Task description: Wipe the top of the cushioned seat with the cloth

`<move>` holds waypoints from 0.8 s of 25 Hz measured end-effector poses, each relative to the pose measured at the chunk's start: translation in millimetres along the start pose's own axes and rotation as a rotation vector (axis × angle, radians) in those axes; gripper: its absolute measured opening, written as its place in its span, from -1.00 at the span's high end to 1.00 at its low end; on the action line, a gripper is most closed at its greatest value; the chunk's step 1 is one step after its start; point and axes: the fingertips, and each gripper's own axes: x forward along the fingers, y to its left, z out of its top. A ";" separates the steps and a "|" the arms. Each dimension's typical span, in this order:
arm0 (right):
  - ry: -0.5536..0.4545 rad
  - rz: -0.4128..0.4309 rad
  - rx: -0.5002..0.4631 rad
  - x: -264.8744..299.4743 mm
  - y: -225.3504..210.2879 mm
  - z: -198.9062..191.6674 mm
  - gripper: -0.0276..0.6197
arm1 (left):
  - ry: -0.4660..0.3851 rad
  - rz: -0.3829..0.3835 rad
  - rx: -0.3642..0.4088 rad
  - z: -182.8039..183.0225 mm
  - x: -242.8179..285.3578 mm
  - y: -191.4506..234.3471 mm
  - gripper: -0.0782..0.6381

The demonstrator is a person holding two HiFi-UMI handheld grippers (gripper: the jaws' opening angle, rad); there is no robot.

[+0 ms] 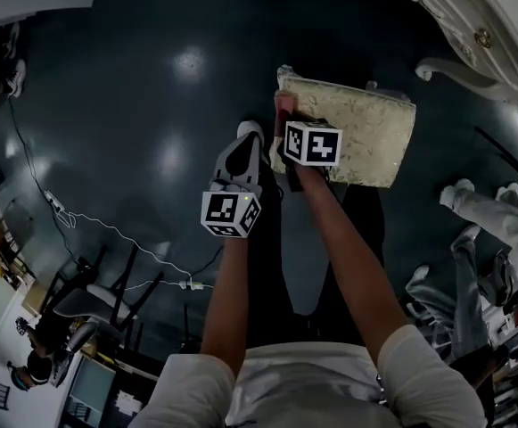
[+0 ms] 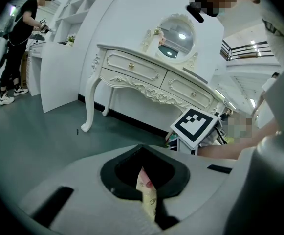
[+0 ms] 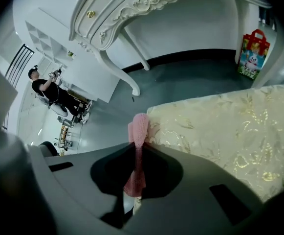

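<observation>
Pink cloth (image 3: 138,126) is pinched in the clenched right tongs (image 3: 138,151), right at the left edge of the seat (image 3: 229,131). From there the seat's top spreads to the right and ahead, with its long axis across the person, so the right hand is nearer. The left tongs (image 2: 142,155) are closed too, without cloth, held off the seat. Farther away, a red bag (image 3: 251,53) shows a rabbit; I can read no writing.

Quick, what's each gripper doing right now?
Left gripper: closed, seemingly empty.
Right gripper: closed on the pink cloth, at the seat edge.
</observation>
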 end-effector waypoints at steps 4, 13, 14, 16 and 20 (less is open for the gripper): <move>-0.024 -0.007 0.010 -16.4 -15.8 2.2 0.84 | -0.001 -0.016 0.002 0.4 7.1 -14.8 0.76; -0.083 -0.067 0.054 -67.2 -95.9 10.4 0.84 | 0.020 -0.091 0.023 -9.3 40.9 -78.1 0.76; -0.089 -0.075 0.059 -73.5 -105.8 10.7 0.84 | 0.023 -0.099 0.025 -10.8 45.1 -86.5 0.76; -0.102 -0.094 0.073 -86.3 -125.7 11.7 0.84 | 0.028 -0.117 0.029 -13.5 53.9 -103.8 0.76; -0.130 -0.137 0.113 -113.4 -165.6 12.7 0.84 | 0.040 -0.157 0.038 -18.6 70.5 -137.0 0.76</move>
